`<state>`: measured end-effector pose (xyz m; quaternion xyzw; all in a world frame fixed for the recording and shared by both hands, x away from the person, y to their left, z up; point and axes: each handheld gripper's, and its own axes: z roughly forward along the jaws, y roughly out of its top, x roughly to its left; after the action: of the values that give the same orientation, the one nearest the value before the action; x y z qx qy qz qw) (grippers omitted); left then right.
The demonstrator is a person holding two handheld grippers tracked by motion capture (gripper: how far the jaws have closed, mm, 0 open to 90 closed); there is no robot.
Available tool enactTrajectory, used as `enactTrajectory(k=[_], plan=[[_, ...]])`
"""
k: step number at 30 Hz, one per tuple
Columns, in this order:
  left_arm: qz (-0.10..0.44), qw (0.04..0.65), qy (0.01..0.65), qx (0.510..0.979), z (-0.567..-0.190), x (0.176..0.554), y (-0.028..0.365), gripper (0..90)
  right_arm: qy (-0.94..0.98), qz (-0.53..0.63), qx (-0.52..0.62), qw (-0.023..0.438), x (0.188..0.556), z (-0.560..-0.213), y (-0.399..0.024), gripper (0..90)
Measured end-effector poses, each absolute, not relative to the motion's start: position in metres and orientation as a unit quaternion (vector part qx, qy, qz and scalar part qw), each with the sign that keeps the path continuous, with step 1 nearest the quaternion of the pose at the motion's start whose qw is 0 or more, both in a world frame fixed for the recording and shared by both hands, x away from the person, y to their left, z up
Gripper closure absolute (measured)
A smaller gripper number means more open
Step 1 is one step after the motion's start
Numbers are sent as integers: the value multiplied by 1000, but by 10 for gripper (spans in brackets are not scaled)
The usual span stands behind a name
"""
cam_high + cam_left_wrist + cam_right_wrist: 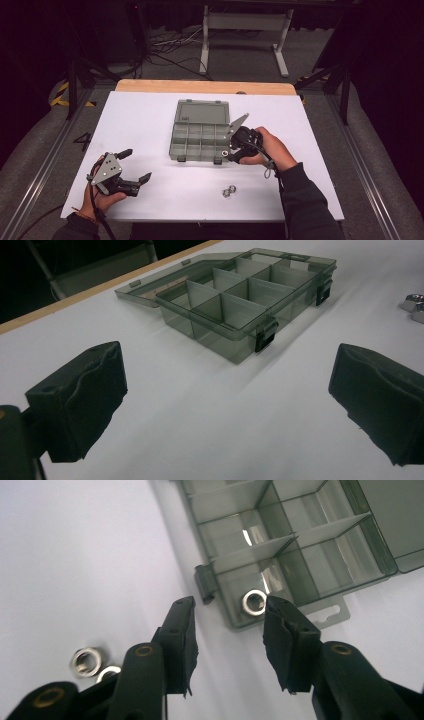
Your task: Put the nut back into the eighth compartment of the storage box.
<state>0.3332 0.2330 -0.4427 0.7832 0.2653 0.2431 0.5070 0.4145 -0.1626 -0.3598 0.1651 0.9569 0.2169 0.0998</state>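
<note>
Fingers of the right gripper (pixel 231 145) stood parted and empty at the organizer box's (pixel 200 131) near right corner in the high view, while the left gripper (pixel 136 165) hovered wide open. Its own view faced that box. Right gripper view showed a nut (pixel 254 602) lying in the corner compartment, two nuts (pixel 92 663) on the table (pixel 75 555).

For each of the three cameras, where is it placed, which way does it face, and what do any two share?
High view: above the person's side, facing forward and down on the white table; both forearms, left tool, right tool.
Left tool view: low on the left tool, facing the open organizer box; its two jaws wide apart.
Right tool view: on the right tool, looking down at a nut in the box's corner compartment.
All share the box and two loose nuts.
</note>
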Motion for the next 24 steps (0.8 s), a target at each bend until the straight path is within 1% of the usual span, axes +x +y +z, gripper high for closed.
enactTrajectory(k=[3,5,11,17,22,24], plan=[[241,506,267,784,-443,334,232,29,956,230,153,99,398,-357,-171,532],[242,504,266,785,-444,334,232,29,958,228,142,102,387,-357,-174,496],[243,503,264,786,-443,334,232,29,965,215,114,103,363,-362,-174,460],[243,501,263,788,-443,333,233,28,973,187,101,90,358,-376,-173,432],[242,501,263,788,-443,333,233,29,976,176,99,86,359,-384,-173,442],[242,500,263,789,-443,334,233,29,978,171,95,76,358,-386,-172,449]])
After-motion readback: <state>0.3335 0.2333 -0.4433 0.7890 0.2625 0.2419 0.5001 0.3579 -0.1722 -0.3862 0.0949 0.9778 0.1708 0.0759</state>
